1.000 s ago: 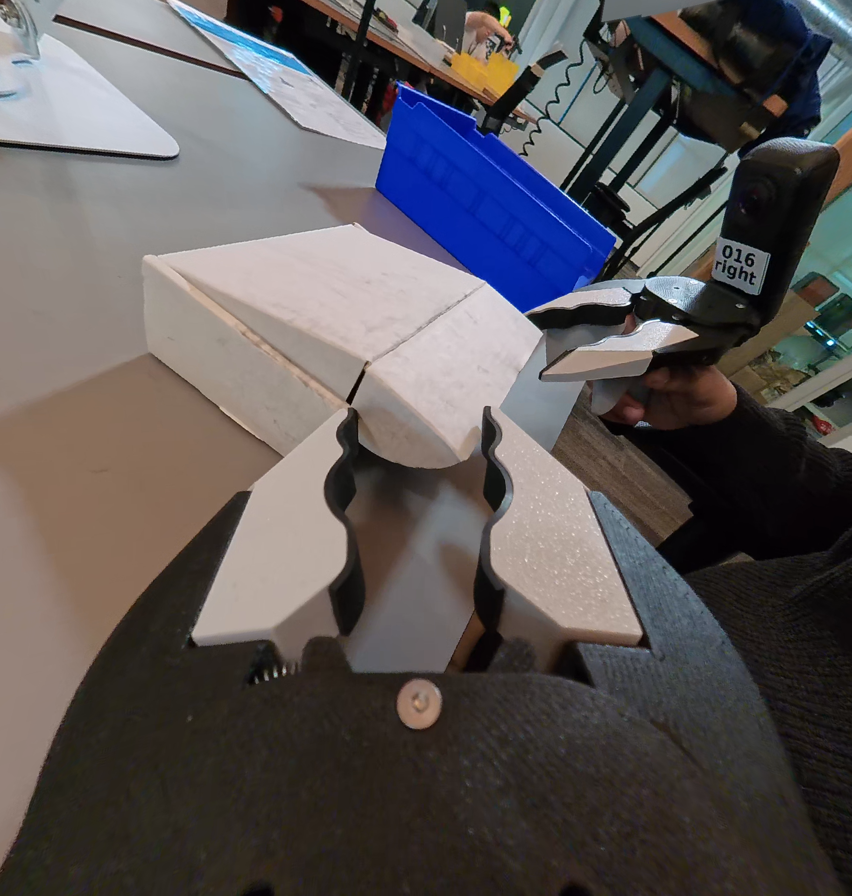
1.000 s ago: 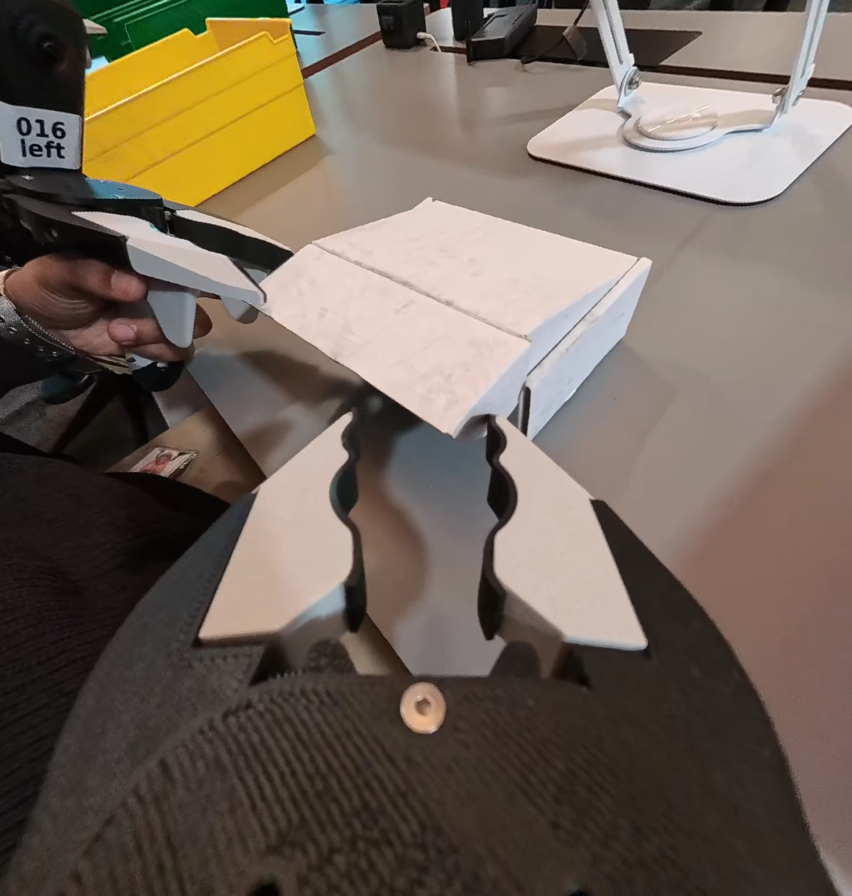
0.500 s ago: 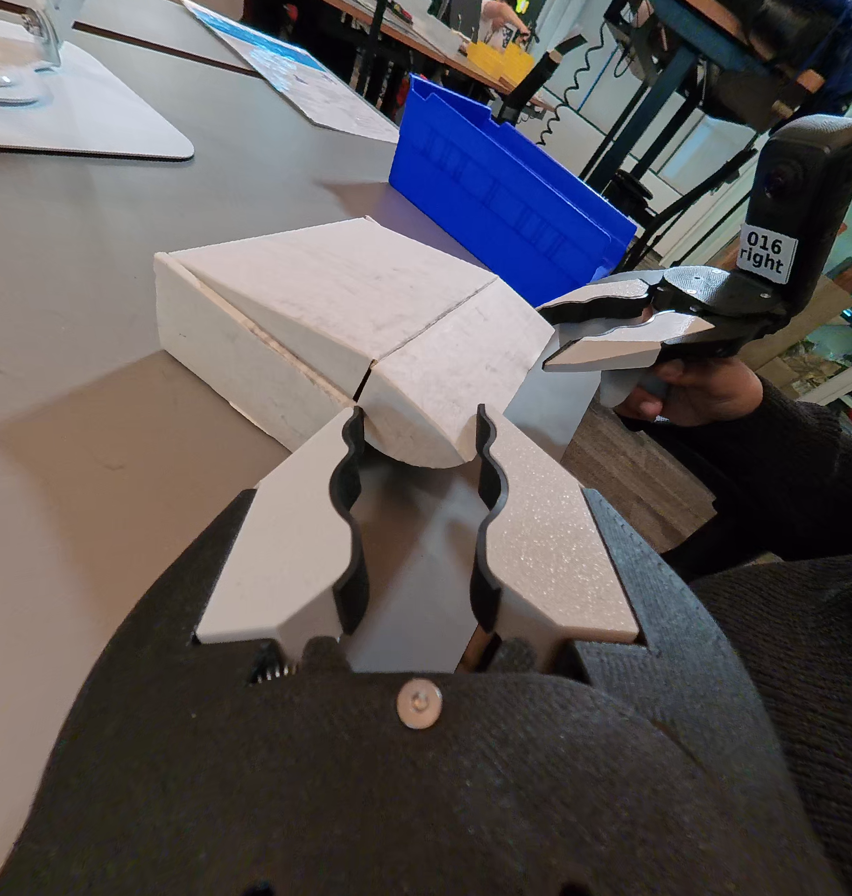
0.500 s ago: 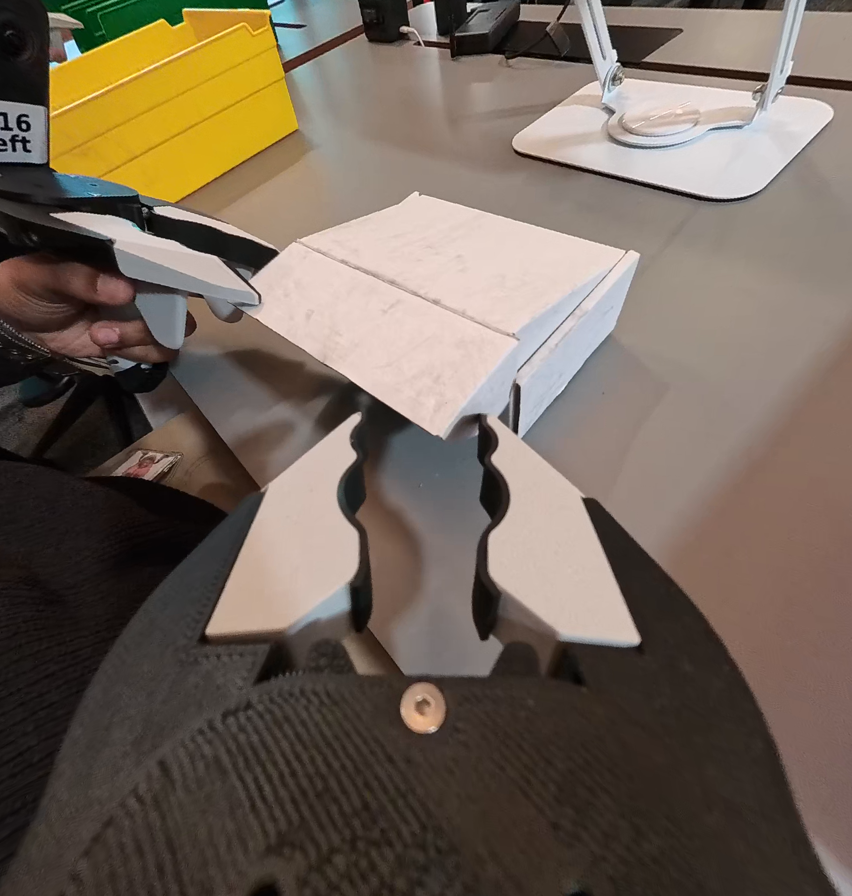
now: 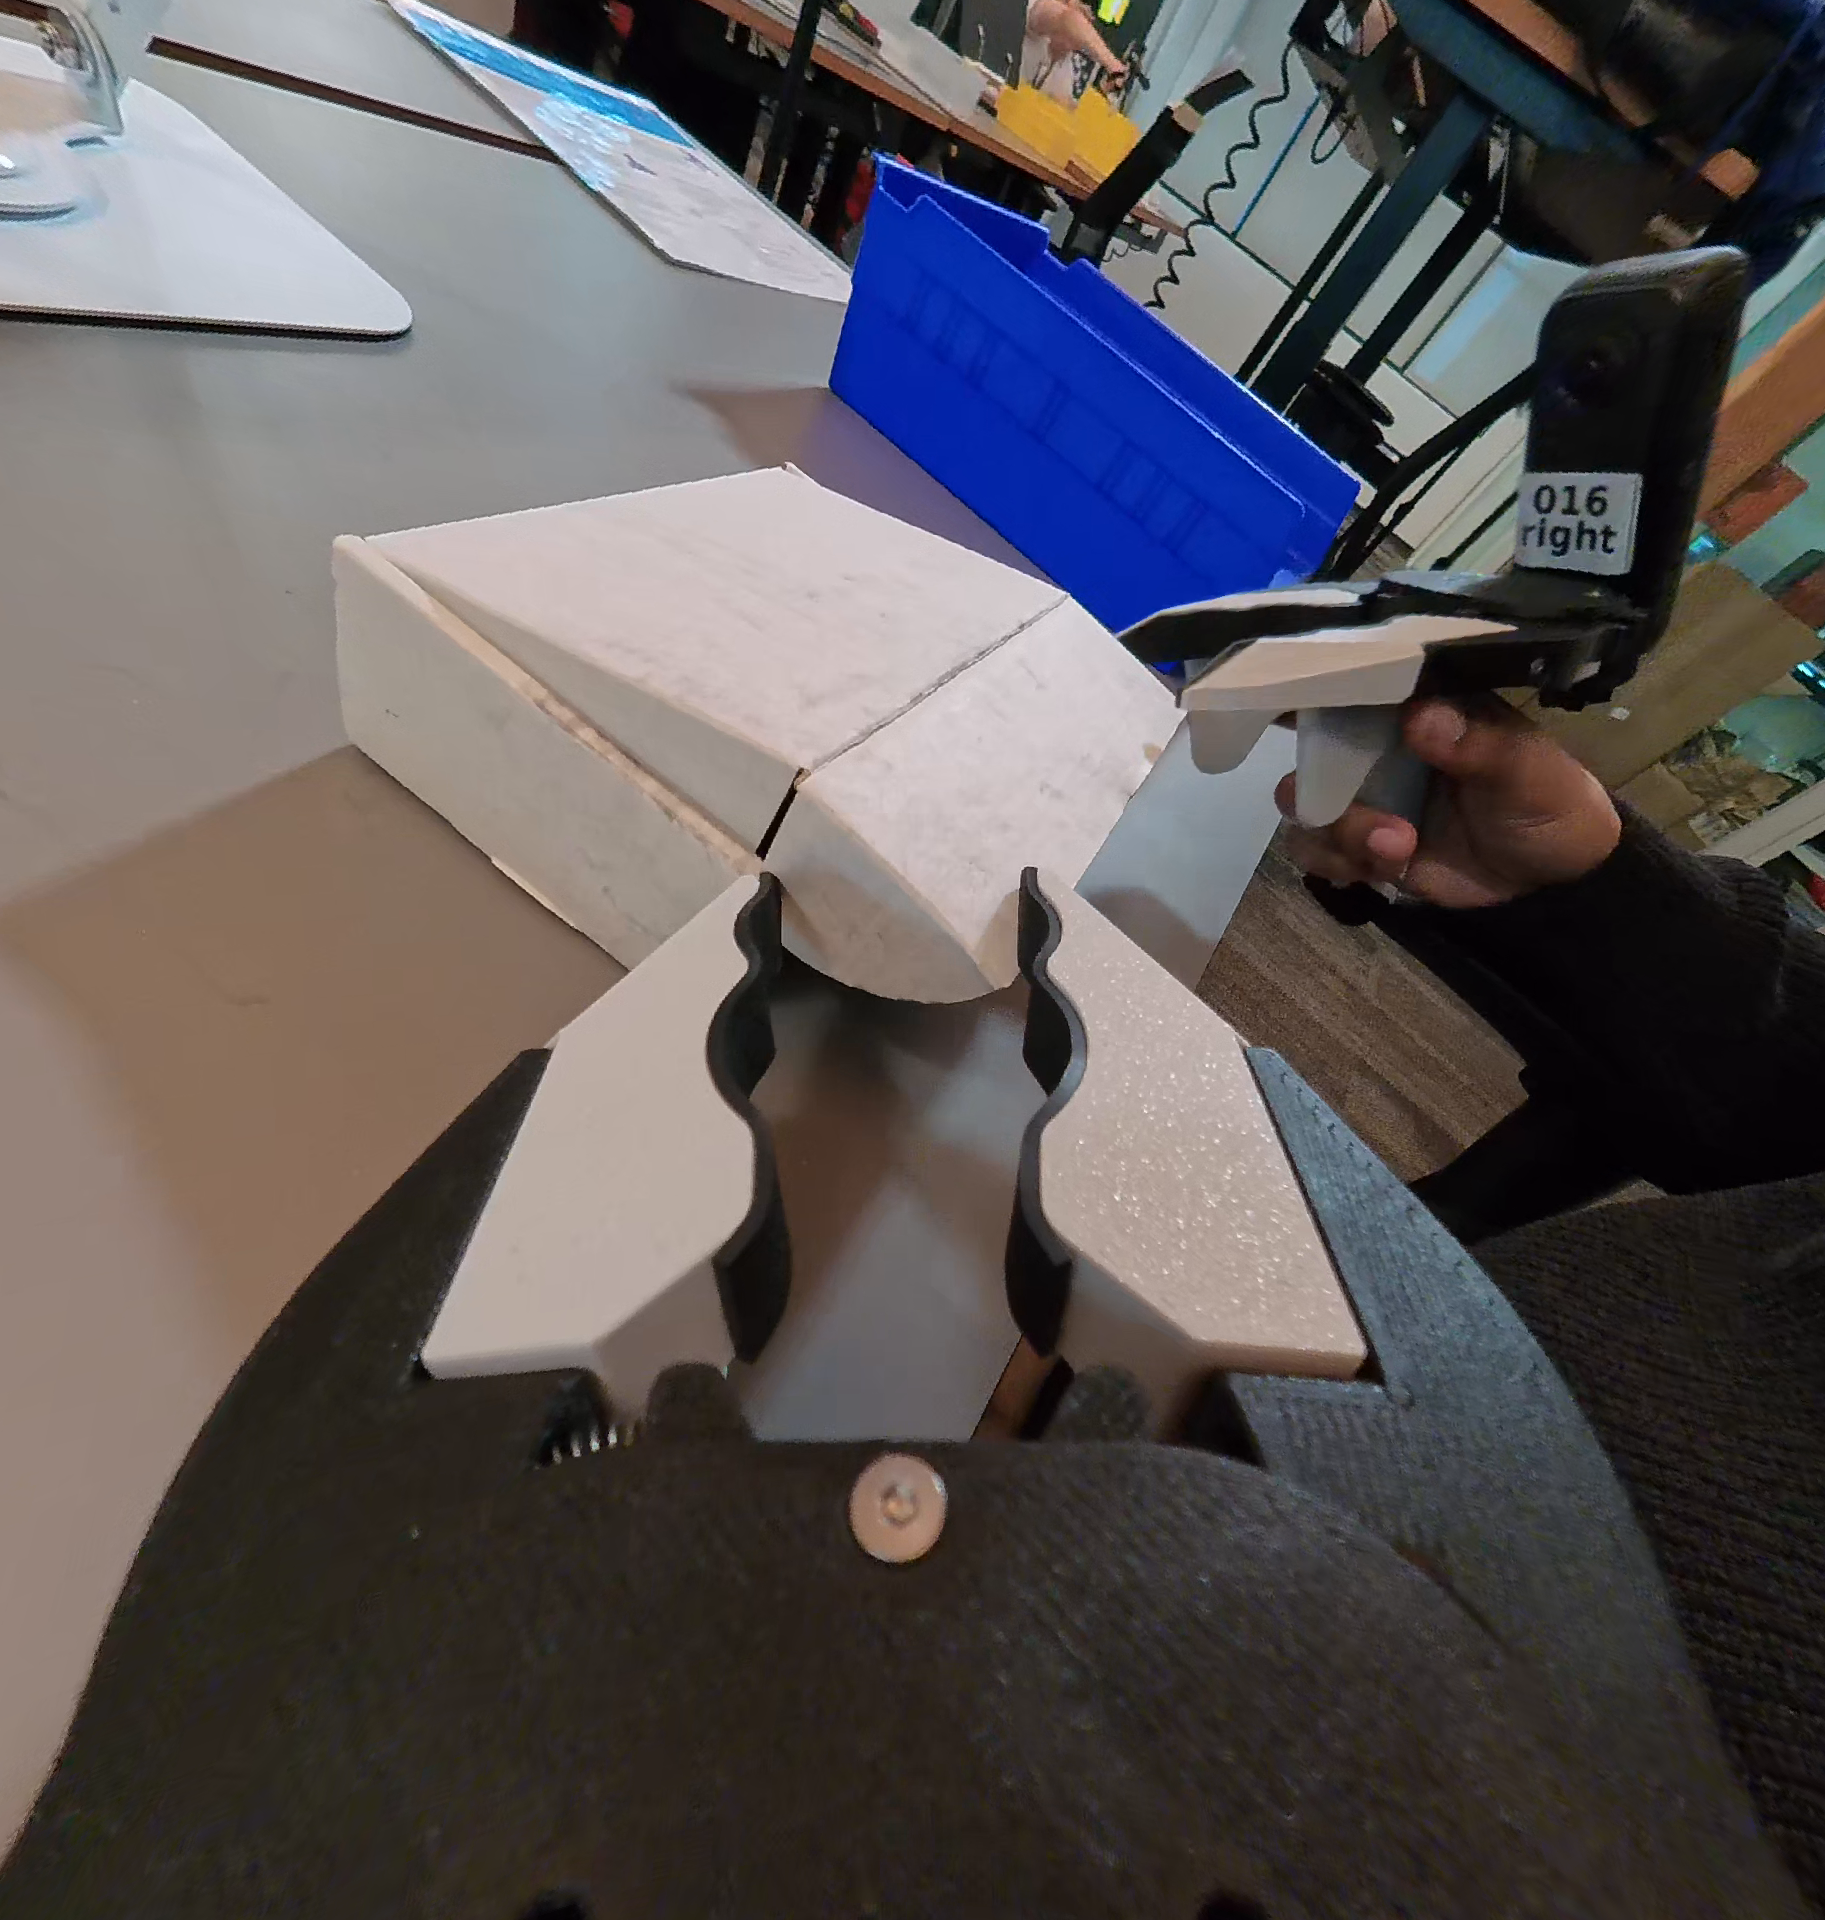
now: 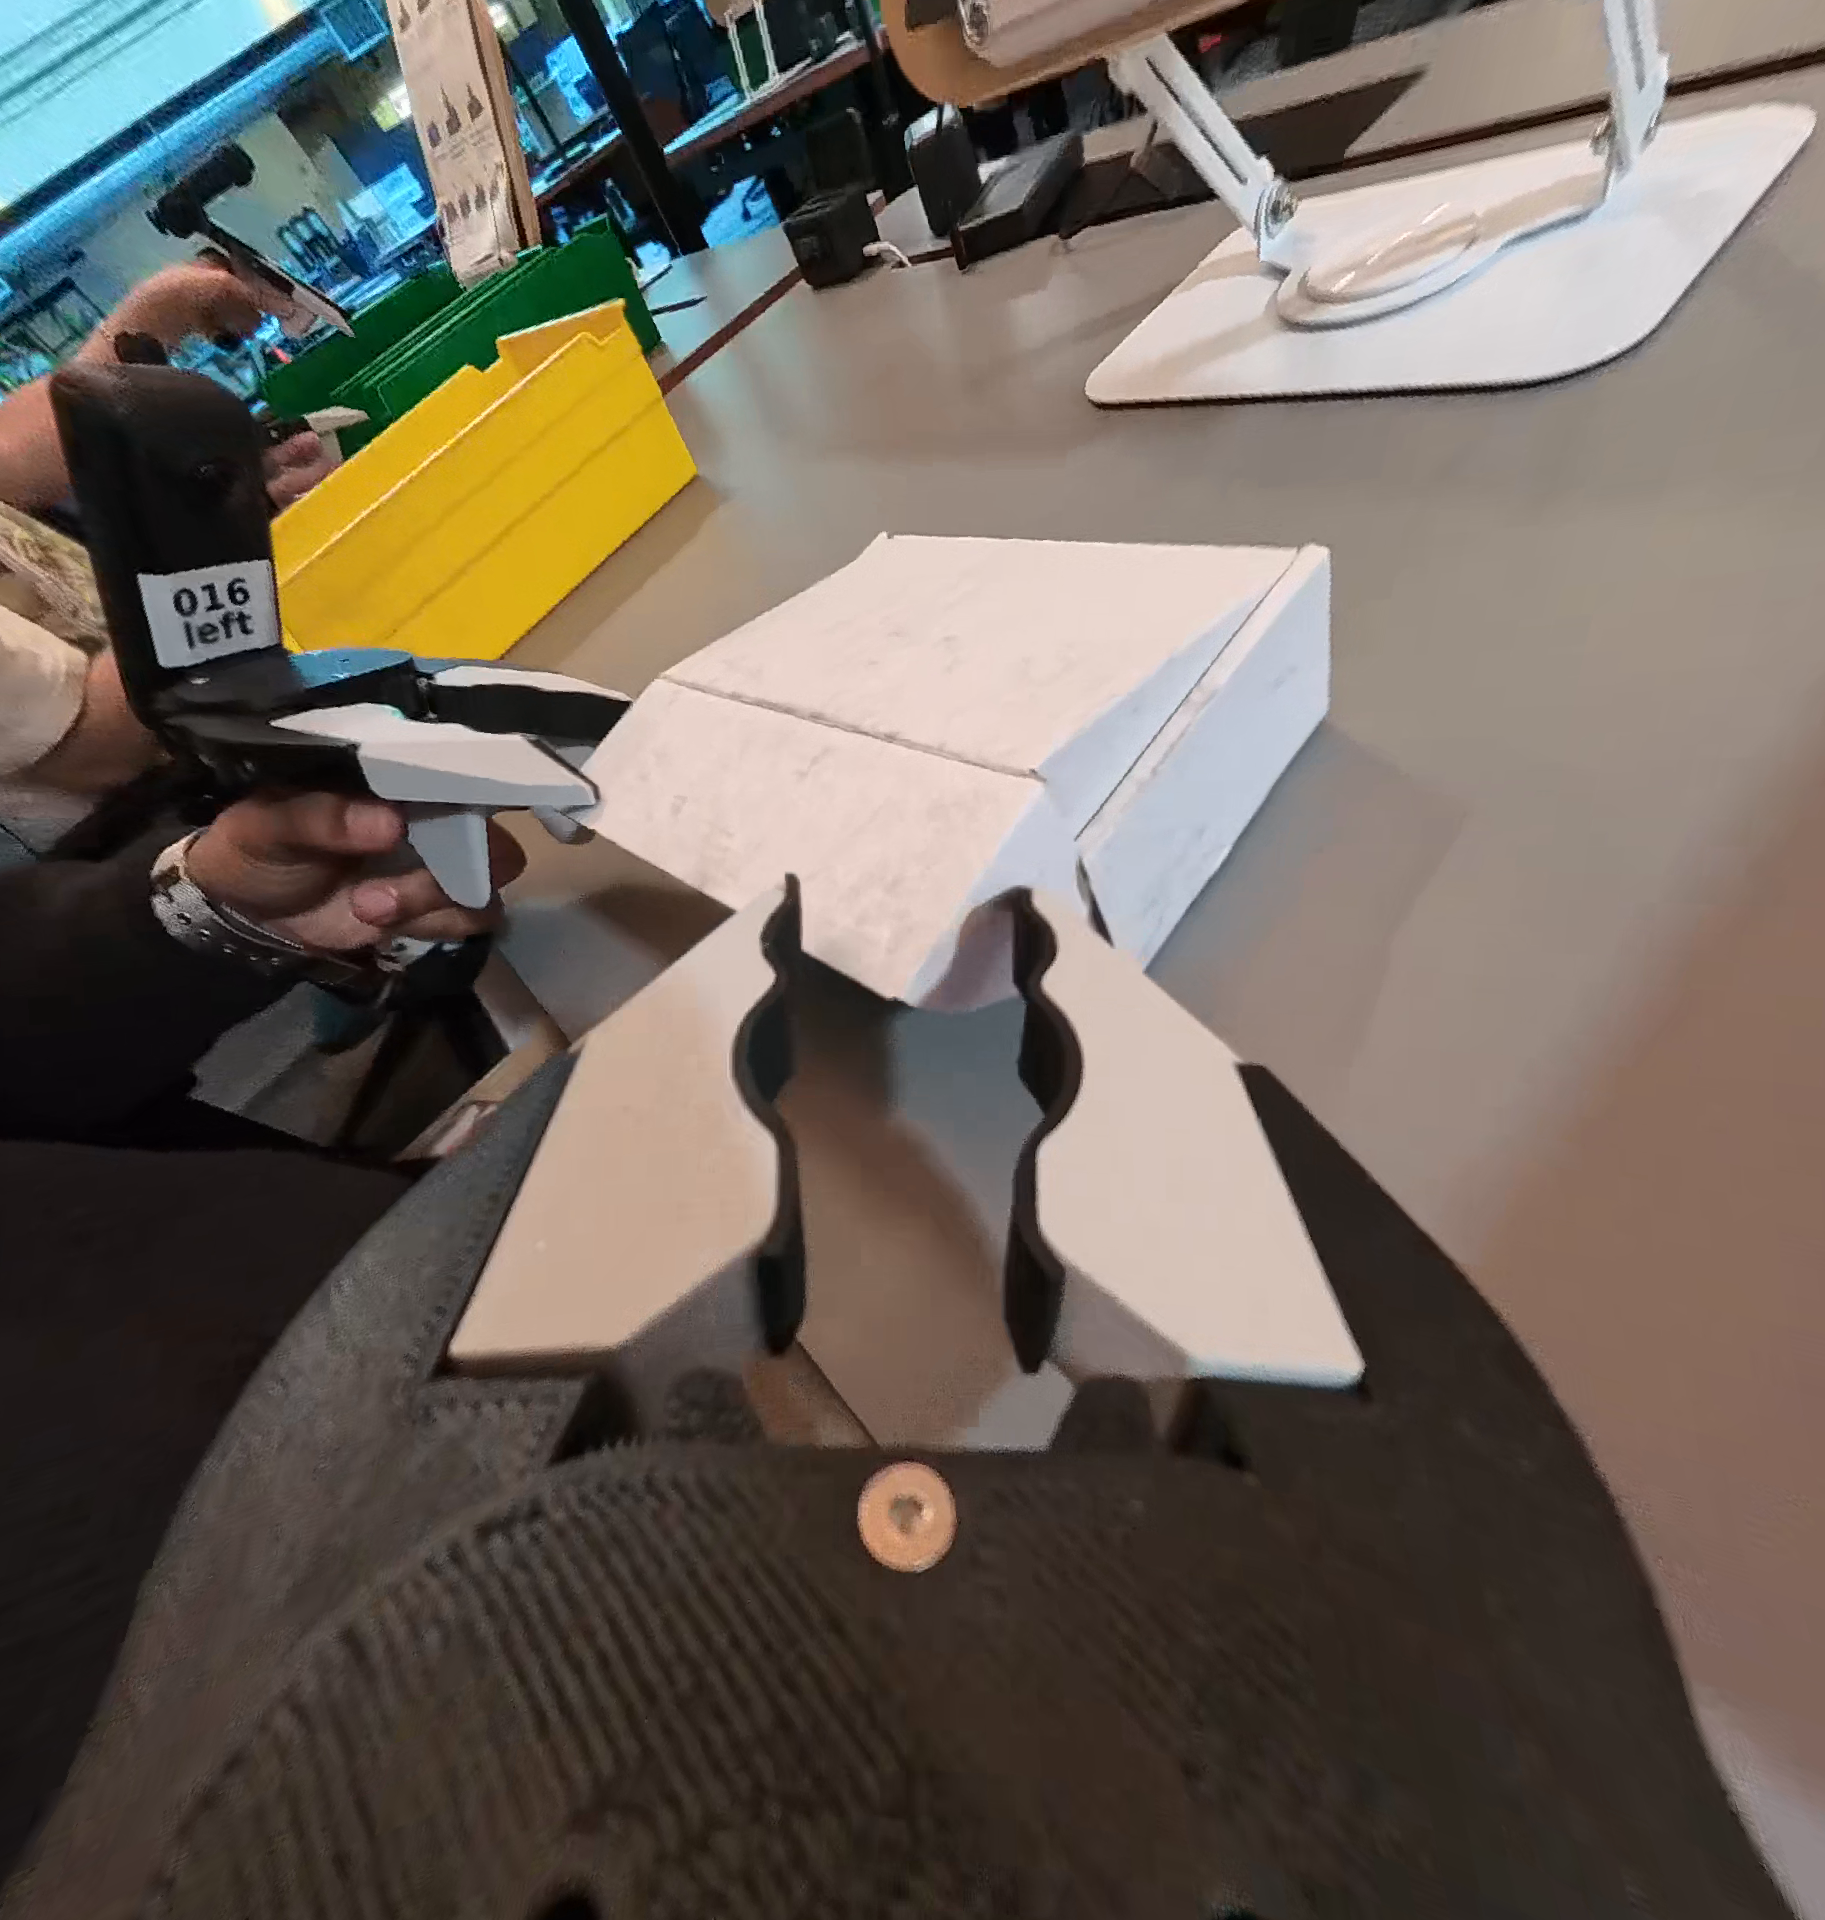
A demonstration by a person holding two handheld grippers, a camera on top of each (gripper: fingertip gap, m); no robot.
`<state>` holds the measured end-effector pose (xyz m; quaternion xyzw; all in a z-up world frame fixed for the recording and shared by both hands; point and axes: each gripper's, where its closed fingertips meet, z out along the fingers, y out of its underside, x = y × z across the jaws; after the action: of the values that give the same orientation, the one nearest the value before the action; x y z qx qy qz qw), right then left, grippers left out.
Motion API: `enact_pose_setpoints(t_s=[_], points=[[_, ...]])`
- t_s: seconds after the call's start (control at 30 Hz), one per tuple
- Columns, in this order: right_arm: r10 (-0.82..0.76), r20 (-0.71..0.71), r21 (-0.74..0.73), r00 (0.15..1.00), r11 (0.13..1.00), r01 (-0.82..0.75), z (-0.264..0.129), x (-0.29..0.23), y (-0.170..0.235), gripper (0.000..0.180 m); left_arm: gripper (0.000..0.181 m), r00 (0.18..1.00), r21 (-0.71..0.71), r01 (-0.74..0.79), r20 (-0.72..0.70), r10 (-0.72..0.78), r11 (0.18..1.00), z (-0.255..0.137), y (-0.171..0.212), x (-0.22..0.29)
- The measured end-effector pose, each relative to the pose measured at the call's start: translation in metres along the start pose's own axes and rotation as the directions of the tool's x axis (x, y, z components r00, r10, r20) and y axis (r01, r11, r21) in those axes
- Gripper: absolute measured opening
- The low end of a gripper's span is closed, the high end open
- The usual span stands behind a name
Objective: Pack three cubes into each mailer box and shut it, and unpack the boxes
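Note:
A white mailer box (image 5: 700,644) sits on the grey table (image 5: 212,468) near its front edge. Its lid is slightly raised at the front and its front flap (image 5: 949,831) sticks out toward me. My left gripper (image 5: 897,904) is open, with the flap's left rounded corner between its fingers. My right gripper (image 6: 903,914) is open, with the flap's (image 6: 814,810) right corner between its fingers. Each gripper also shows in the other's view: the right one (image 5: 1168,665) and the left one (image 6: 575,769), both at the flap's edge. The box (image 6: 991,644) hides its inside. No cubes are in view.
A blue bin (image 5: 1074,457) stands just behind the box on the right. A yellow bin (image 6: 492,488) and a green bin (image 6: 472,322) stand to the left. A white stand base (image 6: 1459,260) sits farther back. The table's front edge runs under the flap.
Both grippers stay open at the flap's corners. The right gripper has tilted upward, so its view shows more of the room. The box has not moved on the table.

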<state>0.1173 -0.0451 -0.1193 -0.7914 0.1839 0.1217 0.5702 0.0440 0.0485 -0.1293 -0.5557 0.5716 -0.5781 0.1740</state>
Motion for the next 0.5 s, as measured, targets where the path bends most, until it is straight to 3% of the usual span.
enact_pose_setpoints(t_s=[0.5], points=[[0.023, -0.023, -0.042, 0.999, 0.999, -0.023, 0.0037, 0.0062, 0.0087, 0.032, 0.043, 0.999, -0.012, -0.026, 0.019, 0.026, 1.000, 0.0013, 0.0030, -0.0004]])
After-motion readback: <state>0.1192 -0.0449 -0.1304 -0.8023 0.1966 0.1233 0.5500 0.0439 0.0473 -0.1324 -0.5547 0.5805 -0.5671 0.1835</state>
